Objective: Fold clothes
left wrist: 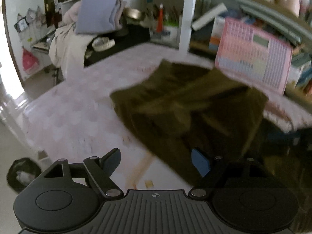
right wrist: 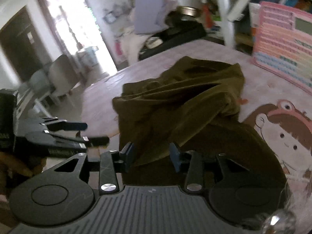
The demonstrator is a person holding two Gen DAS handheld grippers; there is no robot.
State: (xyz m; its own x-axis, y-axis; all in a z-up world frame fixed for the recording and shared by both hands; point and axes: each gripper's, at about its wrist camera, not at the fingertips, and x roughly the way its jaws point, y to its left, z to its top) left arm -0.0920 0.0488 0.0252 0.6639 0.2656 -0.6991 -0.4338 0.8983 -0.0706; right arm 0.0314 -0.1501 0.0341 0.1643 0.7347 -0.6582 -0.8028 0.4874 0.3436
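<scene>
Right gripper: jaws part open, blue pads apart. A fold of the olive-green garment hangs between them; pads do not press on it, so nothing gripped.

Left gripper: jaws spread wide, nothing between them but bare table. Its right-hand pad lies at the garment's near edge; whether it touches, cannot tell. Seen from the right wrist view, the same gripper sits just left of the cloth, apart from it.

Garment: crumpled in a loose heap on the table, which carries a pale pink patterned cover with a cartoon child figure printed near the right gripper.

Beyond the cloth: a pink chart board leans upright at the far right of the table.

Containers: a metal bowl on the cluttered shelf behind; contents not visible. A folded lilac cloth stands beside it. View blurred throughout.
</scene>
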